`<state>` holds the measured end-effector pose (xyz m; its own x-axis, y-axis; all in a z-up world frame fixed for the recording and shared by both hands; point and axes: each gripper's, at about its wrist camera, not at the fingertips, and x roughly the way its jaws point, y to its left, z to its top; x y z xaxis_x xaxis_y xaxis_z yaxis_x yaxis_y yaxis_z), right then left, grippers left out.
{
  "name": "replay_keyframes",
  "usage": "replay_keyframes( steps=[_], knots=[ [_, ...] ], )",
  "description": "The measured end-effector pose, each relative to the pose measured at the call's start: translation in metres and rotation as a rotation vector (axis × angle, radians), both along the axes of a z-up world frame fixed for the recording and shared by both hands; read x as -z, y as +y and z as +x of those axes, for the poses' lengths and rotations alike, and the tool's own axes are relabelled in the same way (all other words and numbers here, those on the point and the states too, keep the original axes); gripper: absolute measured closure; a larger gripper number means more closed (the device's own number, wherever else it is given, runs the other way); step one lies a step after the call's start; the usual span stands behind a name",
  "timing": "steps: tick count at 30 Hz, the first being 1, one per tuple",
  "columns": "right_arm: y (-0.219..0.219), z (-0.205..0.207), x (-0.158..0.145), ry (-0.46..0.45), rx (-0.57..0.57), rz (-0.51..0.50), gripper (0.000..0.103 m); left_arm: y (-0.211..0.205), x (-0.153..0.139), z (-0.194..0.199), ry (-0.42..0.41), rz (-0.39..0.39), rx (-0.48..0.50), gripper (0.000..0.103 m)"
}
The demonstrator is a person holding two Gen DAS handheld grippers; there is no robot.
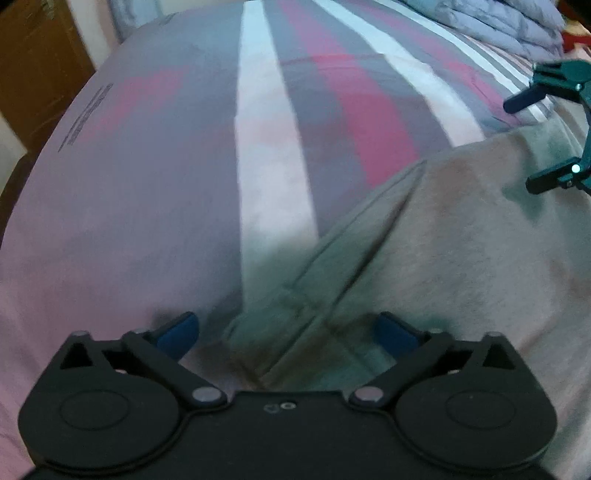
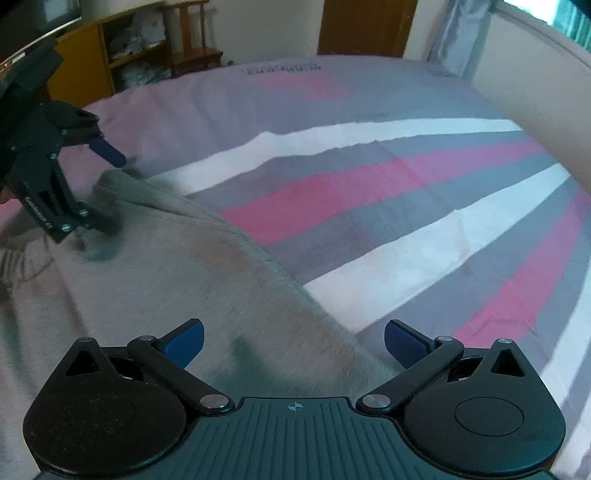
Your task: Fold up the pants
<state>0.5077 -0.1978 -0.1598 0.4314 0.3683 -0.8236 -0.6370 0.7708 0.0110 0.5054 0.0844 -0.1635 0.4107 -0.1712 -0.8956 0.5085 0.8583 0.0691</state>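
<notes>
Grey pants [image 1: 461, 229] on the striped bedsheet [image 1: 155, 177], both tongs spread wide.
Left gripper [image 1: 286, 330] straddles the hem, right gripper [image 2: 293, 341] straddles a side edge, nothing pinched; looks like lining up for a two-corner grab.

The bed [image 2: 369, 110] carries a sheet [image 1: 147, 184] striped in lilac, white, grey and pink, with a line of dark print near one edge. Grey pants [image 2: 166, 277] lie directly on the sheet, overlapping the white stripe. Folded pale bedding [image 1: 498, 26] lies beyond the pants.
</notes>
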Motion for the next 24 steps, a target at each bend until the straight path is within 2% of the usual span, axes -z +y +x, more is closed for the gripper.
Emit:
replay_keyframes(
  steps=[4,5,7,8,9,11,12,13,14,15,16,19,21,24],
  knots=[
    [0.002,0.019,0.017,0.087,-0.004,0.034,0.000,0.016,0.010,-0.001,0.063,-0.120,-0.071,0.015],
    [0.003,0.022,0.021,0.091,-0.007,0.026,0.000,0.017,0.010,-0.002,0.065,-0.147,-0.073,0.027],
    [0.006,0.029,0.028,0.119,-0.021,0.013,0.000,0.020,0.009,-0.005,0.049,-0.187,-0.100,0.036],
    [0.007,0.031,0.032,0.141,-0.027,0.006,0.000,0.020,0.008,-0.006,0.038,-0.197,-0.111,0.047],
    [0.008,0.032,0.036,0.167,-0.037,0.000,0.000,0.021,0.006,-0.008,0.039,-0.219,-0.117,0.064],
    [0.010,0.032,0.041,0.179,-0.044,-0.014,0.000,0.023,0.001,-0.012,0.050,-0.260,-0.142,0.072],
    [0.012,0.030,0.039,0.170,-0.043,-0.018,0.005,0.022,-0.002,-0.015,0.037,-0.258,-0.145,0.075],
    [0.011,0.027,0.037,0.165,-0.046,-0.008,0.032,0.020,-0.006,-0.019,0.016,-0.251,-0.150,0.076],
    [0.009,0.026,0.033,0.163,-0.037,0.008,0.048,0.018,-0.011,-0.025,-0.007,-0.247,-0.163,0.078],
    [0.008,0.026,0.028,0.150,-0.010,0.006,0.082,0.018,-0.018,-0.032,-0.031,-0.259,-0.177,0.079],
    [0.005,0.026,0.026,0.139,0.012,-0.005,0.090,0.017,-0.024,-0.038,-0.060,-0.263,-0.181,0.079],
    [0.000,0.013,0.012,0.101,0.016,-0.004,0.096,0.011,-0.045,-0.060,-0.143,-0.247,-0.166,0.079],
    [0.000,-0.003,0.004,0.064,0.021,-0.027,0.097,0.012,-0.060,-0.071,-0.177,-0.244,-0.150,0.079],
    [-0.004,-0.034,-0.017,0.008,0.055,-0.010,0.097,0.012,-0.079,-0.096,-0.237,-0.226,-0.118,0.079]
  ],
)
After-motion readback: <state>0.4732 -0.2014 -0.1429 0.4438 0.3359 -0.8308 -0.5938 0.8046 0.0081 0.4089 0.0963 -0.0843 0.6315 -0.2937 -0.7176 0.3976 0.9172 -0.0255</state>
